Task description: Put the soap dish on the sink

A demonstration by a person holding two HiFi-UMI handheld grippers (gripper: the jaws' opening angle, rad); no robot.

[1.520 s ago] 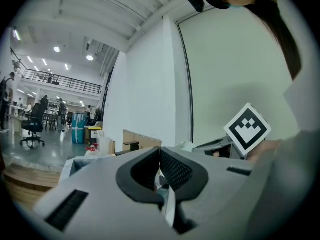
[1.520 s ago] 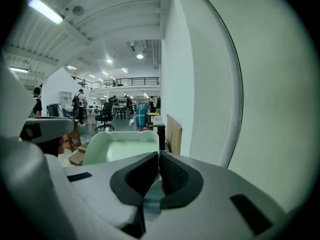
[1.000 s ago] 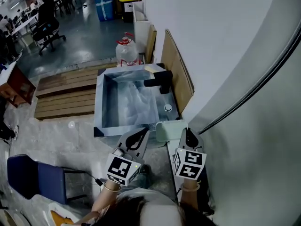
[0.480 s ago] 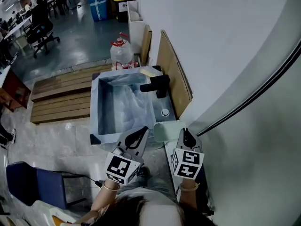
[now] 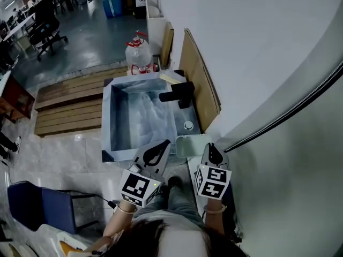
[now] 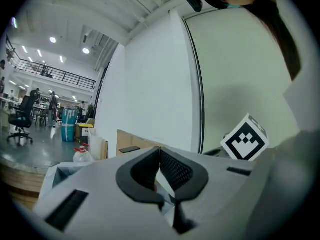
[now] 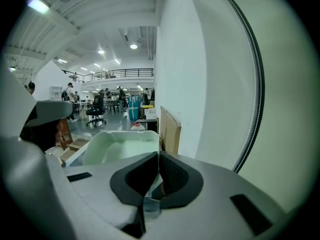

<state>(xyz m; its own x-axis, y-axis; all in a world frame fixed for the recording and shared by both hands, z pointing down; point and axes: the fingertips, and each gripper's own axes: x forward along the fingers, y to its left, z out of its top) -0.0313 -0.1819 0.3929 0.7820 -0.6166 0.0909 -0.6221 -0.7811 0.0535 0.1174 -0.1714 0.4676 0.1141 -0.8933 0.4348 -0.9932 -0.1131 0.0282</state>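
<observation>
A pale green soap dish (image 5: 191, 145) is at the near right corner of the grey sink (image 5: 109, 123), just before the sink's small round knob (image 5: 188, 125). My right gripper (image 5: 210, 152) is shut on the dish's near edge. In the right gripper view the dish (image 7: 120, 146) fills the space just beyond the closed jaws (image 7: 158, 156). Whether the dish rests on the rim I cannot tell. My left gripper (image 5: 158, 151) is shut and empty, hanging over the sink's near rim to the left of the dish; its jaws (image 6: 160, 150) meet with nothing between them.
A black faucet (image 5: 179, 93) stands on the sink's right side, and clear plastic film lies in the basin. A cardboard sheet (image 5: 199, 79) leans on the white wall. Beyond the sink are a water jug (image 5: 139, 52) and a wooden pallet (image 5: 69, 103). A blue chair (image 5: 43, 208) stands at lower left.
Both grippers and the dish keep nearly the same place at the sink's near right corner. The head view has shifted a little, and the person's legs now show below.
</observation>
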